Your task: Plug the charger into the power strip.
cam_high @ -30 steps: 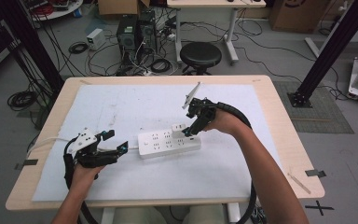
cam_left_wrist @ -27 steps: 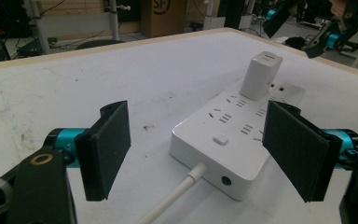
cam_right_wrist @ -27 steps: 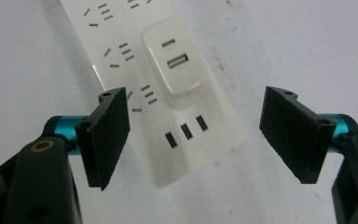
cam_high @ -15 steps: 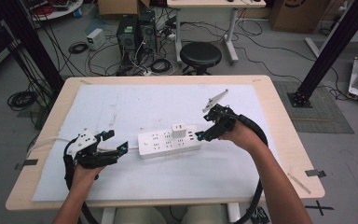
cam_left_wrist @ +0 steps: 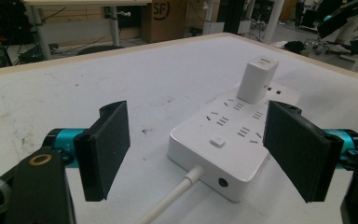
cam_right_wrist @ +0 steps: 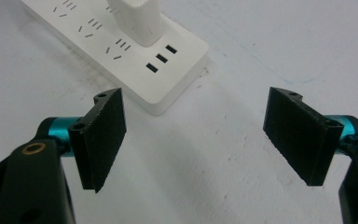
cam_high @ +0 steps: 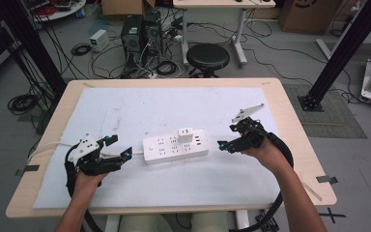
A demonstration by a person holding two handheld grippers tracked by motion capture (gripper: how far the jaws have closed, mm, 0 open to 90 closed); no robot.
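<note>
A white power strip (cam_high: 174,146) lies in the middle of the white sheet, with a white charger block (cam_high: 185,134) plugged upright into its top. Its cord (cam_left_wrist: 168,200) leaves the left end. My left gripper (cam_high: 118,148) stands open just left of that end, and the strip (cam_left_wrist: 223,140) lies ahead between its jaws. My right gripper (cam_high: 228,137) is open a short way off the strip's right end, clear of it. The USB end of the strip (cam_right_wrist: 135,56) and the charger (cam_right_wrist: 135,16) lie ahead of its empty jaws.
A white sheet (cam_high: 140,106) covers most of the wooden table (cam_high: 299,145). Beyond the far edge stand a black stool (cam_high: 207,57), computer towers (cam_high: 140,34) and tangled floor cables. Tape marks sit at the table's left and right edges.
The right gripper let go of the charger, now plugged in the strip, and drew back right and down off the strip's end. The left gripper has stayed in place.
</note>
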